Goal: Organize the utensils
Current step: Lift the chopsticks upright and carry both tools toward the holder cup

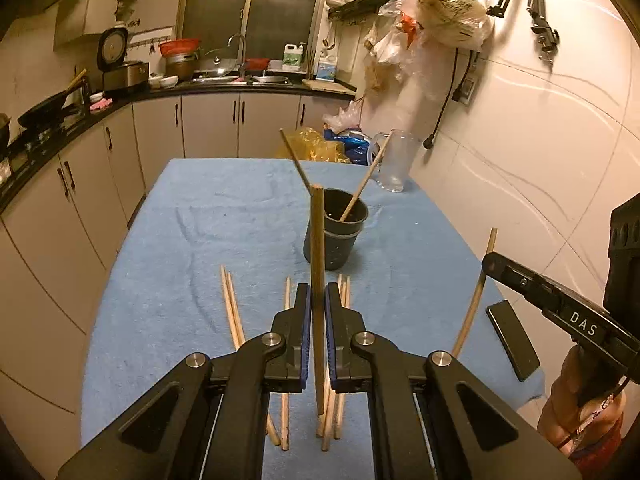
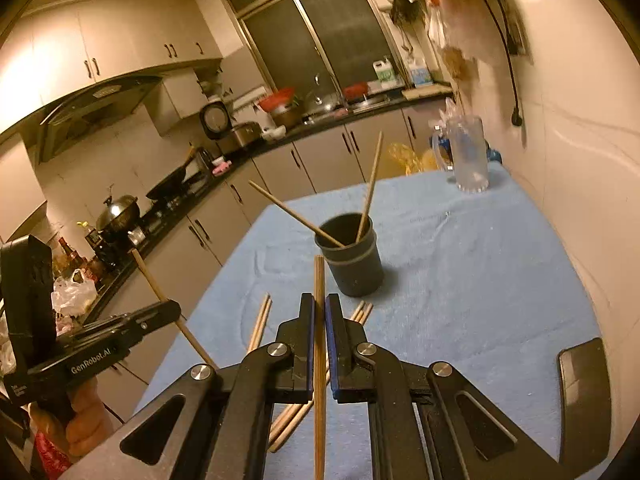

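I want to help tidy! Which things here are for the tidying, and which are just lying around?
For the job: dark holder cup, loose chopsticks on the blue cloth, one chopstick in each hand-held gripper.
Just lying about: clear jug, black phone.

two wooden chopsticks [image 2: 370,192] lean apart inside a dark round holder [image 2: 354,258] standing upright on the blue cloth; more loose chopsticks [image 1: 234,312] lie flat nearer, and two others are raised, roughly upright.
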Demonstrator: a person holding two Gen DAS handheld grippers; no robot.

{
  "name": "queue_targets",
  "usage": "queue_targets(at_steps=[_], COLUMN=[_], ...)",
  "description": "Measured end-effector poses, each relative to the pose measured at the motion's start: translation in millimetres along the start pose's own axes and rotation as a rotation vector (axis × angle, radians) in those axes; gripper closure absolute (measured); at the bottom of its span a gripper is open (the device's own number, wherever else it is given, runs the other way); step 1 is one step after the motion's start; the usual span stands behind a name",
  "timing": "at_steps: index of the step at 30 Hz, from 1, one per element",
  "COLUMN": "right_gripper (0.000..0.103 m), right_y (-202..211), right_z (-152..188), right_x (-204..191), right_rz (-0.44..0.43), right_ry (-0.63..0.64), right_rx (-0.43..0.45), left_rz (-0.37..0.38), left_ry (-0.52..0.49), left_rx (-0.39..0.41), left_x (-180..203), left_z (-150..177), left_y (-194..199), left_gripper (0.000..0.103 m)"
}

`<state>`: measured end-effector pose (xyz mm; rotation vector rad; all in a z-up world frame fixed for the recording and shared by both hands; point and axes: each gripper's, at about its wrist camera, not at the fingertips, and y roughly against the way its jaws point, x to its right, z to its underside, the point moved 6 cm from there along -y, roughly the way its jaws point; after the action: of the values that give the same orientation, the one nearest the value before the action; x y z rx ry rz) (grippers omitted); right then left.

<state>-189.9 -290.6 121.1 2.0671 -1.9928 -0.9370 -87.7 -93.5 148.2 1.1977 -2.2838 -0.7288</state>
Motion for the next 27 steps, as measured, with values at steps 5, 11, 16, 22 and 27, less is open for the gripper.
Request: queue_targets(at_steps=[5, 11, 16, 22, 27], right_gripper=[0.097, 0.097, 0.097, 0.097, 0.097], right_y=[10, 16, 17, 20, 22], right_z=[-2, -2, -1, 0, 1], right_x=[-4, -6, -4, -7, -6], right_rz=[-0.015, -0.012, -0.008, -0.017, -0.016], right_ry=[0.004, 0.009, 0.000, 0.009, 0.007], right_rx=[0.023, 0.032, 0.027, 0.026, 0.027], left_rz=[-0.009, -0.006, -0.003, -0.007, -0.001], left_ry=[-0.012, -0.016, -0.019, -0.007, -0.012], left_rx=[0.008, 0.015, 0.019, 0.022, 0.026], left_x=[8, 11, 13, 15, 20], left_z=[0, 2, 5, 7, 10], left_y=[6, 10, 11, 12, 15], left_gripper=[0.097, 0.097, 0.097, 0.097, 0.097])
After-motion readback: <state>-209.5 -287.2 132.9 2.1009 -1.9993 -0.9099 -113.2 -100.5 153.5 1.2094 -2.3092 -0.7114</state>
